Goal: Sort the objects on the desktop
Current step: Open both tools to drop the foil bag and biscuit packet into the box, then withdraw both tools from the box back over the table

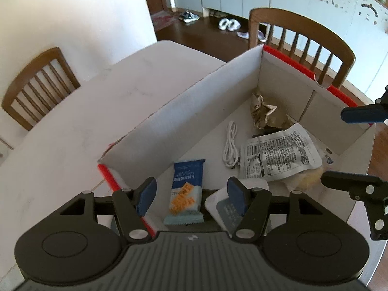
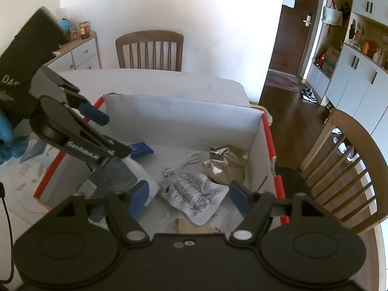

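**A:** Between the left tongs nothing is being held: the blue pads are standing wide apart, hovering over the blue-and-white snack bar lying on the floor of the cardboard box. Beside it the white wipes pack is lying near the box's close wall.

**B:** And the right tongs are gaping just as wide, empty, hanging above the printed white pouch. Farther in, the white cable and the crumpled gold wrapper are resting near the far wall.

**A:** So everything visible is sitting inside the box on the tabletop. I'm judging both drops done.

**B:** Agreed. For the next move, I'd be lifting both tongs straight up, clearing the walls and each other, since they're crowding one box.
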A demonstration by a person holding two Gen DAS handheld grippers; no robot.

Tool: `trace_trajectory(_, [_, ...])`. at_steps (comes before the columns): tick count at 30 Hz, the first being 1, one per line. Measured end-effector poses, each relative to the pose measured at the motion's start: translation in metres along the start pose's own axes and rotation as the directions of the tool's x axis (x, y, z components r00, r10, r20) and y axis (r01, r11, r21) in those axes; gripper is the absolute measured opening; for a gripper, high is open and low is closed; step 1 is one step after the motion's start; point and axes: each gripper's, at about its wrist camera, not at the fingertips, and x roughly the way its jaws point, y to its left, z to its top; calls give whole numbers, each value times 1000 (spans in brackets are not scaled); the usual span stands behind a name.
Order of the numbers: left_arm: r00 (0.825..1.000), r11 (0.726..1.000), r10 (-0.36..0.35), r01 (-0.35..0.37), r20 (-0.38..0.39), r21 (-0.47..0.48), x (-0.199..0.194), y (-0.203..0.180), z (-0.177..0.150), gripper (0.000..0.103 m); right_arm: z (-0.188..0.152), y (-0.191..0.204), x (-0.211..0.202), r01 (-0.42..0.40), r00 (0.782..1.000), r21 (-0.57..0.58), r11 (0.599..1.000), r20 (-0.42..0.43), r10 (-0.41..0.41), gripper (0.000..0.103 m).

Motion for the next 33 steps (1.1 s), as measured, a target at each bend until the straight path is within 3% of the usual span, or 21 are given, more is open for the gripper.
trace_trajectory(6, [997,998,30,-27,69,-57,-22,7,-10,82,-2,7,-10,-17,1000,7,1000,12,17,81])
trace_trajectory(16, [985,994,5,14,173,-104,-67,12,-38,89,-2,27,-25,-49,998,4,999,35,49,98])
trace_trajectory(19, [981,992,-1,25,194,-120,-80,19,-52,98,-1,37,-31,-51,998,-4,999,44,51,100])
trace_trajectory(33, [961,987,6,39,278,-155,-134,79,-133,103,-1,124,-50,-45,996,25,999,81,43,101])
